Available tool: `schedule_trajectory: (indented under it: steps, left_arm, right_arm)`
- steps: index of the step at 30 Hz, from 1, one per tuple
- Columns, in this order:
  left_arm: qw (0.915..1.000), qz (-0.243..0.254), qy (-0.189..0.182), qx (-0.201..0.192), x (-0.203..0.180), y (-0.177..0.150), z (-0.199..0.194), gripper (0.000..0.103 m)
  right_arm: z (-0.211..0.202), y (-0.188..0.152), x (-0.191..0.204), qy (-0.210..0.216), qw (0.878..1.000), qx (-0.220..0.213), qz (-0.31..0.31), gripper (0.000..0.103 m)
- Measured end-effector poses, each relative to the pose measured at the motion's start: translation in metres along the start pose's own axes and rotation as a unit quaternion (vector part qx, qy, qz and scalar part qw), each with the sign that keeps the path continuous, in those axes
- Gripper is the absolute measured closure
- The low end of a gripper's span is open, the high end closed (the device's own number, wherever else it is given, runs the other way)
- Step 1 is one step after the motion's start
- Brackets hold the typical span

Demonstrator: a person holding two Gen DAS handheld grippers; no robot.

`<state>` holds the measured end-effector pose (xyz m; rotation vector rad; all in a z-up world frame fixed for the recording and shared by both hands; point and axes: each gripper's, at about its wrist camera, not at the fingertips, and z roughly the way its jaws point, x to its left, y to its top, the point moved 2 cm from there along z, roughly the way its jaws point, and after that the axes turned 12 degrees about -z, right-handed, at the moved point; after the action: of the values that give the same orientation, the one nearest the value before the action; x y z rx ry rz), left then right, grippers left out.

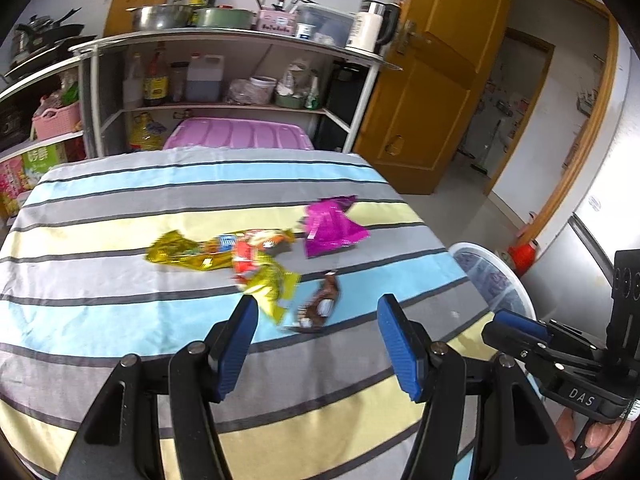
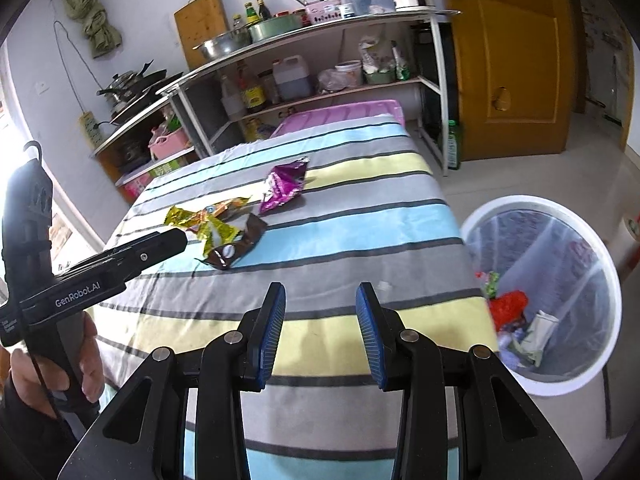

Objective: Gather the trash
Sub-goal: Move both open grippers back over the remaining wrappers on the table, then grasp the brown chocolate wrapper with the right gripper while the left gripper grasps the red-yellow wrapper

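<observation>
Only the right wrist view shows trash inside the white bin (image 2: pixel 600 280) beside the worktop (image 2: pixel 360 220). Left tongs (image 1: pixel 318 308) and right tongs (image 2: pixel 320 296) gape empty; wrappers (image 1: pixel 256 256) lie ahead of both

Ahead of the left gripper (image 1: pixel 318 312), nearest its fingertips, a brown wrapper (image 1: pixel 318 304) lies crumpled, and just beyond it to the left sits a tangle of gold and red wrappers (image 1: pixel 240 256), all flat on the striped bench (image 1: pixel 120 320). Farther ahead and slightly right of that gripper, a shiny magenta wrapper (image 1: pixel 330 228) lies creased and apart from the rest. To the right of the right gripper (image 2: pixel 320 312), beside the bench edge, stands a white bin (image 2: pixel 560 376) lined with a clear bag, holding a red wrapper (image 2: pixel 508 308) and some pale scraps (image 2: pixel 532 340) at its bottom.
</observation>
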<state>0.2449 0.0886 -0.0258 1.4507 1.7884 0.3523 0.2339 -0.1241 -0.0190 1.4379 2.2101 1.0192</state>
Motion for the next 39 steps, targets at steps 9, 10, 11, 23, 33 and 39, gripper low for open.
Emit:
schedule_trajectory:
  steps: [9,10,11,23,33,39]
  left_arm:
    - [0.9997,-0.02,0.01,-0.008,0.036,0.011,-0.003,0.039]
    - [0.9996,-0.023,0.01,-0.01,0.04,0.013,-0.004,0.04]
    - [0.9996,-0.025,0.009,-0.012,0.043,0.014,-0.005,0.04]
    - [0.999,-0.04,0.004,-0.021,0.071,0.025,-0.009,0.04]
    - [0.9989,-0.047,-0.005,-0.003,0.075,0.026,0.004,0.04]
    - [0.9985,-0.053,-0.006,0.011,0.071,0.025,0.01,0.04]
  right_arm:
    - [0.033,0.018,0.032,0.018,1.0,0.011,-0.011,0.065]
    - [0.038,0.02,0.035,0.02,1.0,0.013,-0.01,0.065]
    - [0.043,0.022,0.038,0.022,1.0,0.016,-0.01,0.065]
    - [0.091,0.037,0.06,0.029,0.999,0.039,-0.002,0.065]
    - [0.112,0.044,0.059,0.027,0.998,0.052,0.0,0.065]
    - [0.112,0.043,0.064,0.026,0.998,0.061,-0.011,0.068]
